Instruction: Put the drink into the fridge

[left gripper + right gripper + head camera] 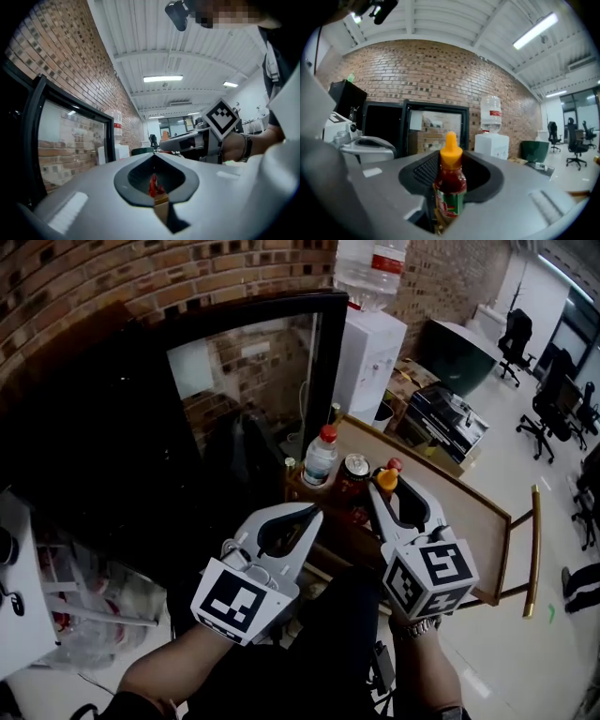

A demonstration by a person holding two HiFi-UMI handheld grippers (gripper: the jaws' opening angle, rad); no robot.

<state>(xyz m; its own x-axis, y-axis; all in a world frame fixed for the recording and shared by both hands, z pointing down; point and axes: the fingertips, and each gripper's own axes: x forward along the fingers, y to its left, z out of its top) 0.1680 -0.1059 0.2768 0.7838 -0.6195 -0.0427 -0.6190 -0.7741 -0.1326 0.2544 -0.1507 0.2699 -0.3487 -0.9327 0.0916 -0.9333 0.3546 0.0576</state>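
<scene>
1. Head view: at 1 o'clock, the right gripper [394,491] clamps the orange-capped red bottle [387,480] upright, likely for carrying. The glass fridge door [253,371] is at 11 o'clock.
2. Left gripper view: the left gripper [153,157] has its jaws together and is empty, seemingly spare.
3. Right gripper view: the pads squeeze the bottle's body, and the fridge is ahead at 12 o'clock.

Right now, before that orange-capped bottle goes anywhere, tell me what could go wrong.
1. The right claw pinches the orange-capped bottle by its body only; a quick swing may tilt or drop it.
2. The can and the red-capped water bottle stand close by on the table; the claw could knock them.
3. The glass door's black frame stands close beside the table; the bottle could strike it on the way in.
</scene>
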